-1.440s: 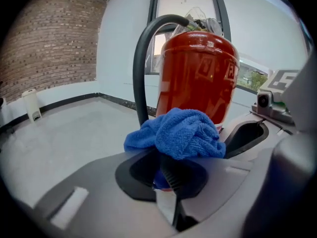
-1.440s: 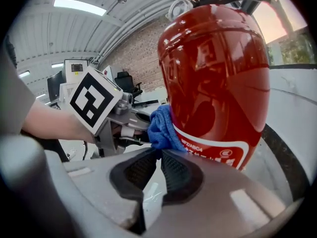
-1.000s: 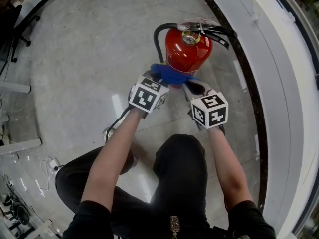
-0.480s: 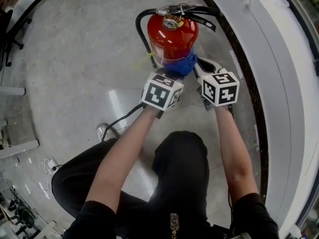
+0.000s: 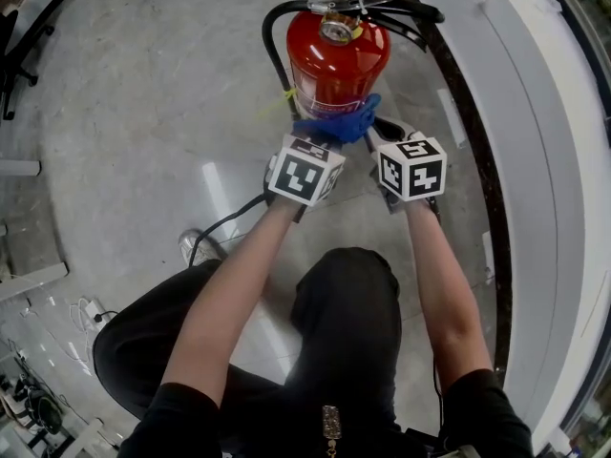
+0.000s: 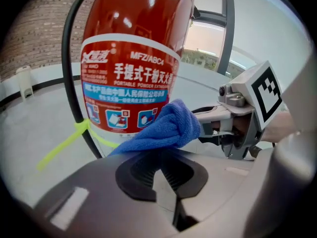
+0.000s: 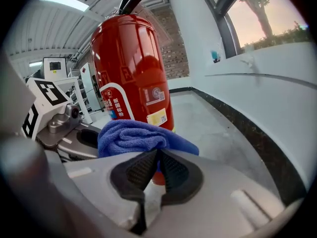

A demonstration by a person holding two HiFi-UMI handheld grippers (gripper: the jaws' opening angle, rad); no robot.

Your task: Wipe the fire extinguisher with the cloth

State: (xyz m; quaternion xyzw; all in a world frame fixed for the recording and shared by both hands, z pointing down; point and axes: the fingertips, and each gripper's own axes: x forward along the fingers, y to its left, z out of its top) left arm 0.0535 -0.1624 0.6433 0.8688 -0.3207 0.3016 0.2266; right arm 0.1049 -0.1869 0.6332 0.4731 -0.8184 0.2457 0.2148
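The left gripper had its jaws pressed together on one end of the blue cloth, which bunched out past its tips. The right gripper pinched the other end, blue showing between its ribbed pads, and its jaws had just tightened a little on it. Between the two, the cloth lay stretched against the red fire extinguisher, low on its near side at upper centre of the head view. The extinguisher stood upright on the pale floor, with its black hose curving down its left side.

From above, the grippers and cloth hid the cylinder's lower part and base. In the left gripper view its top was cut off by the frame.

Both forearms reached forward side by side from the crouching person, and the grippers angled downward.
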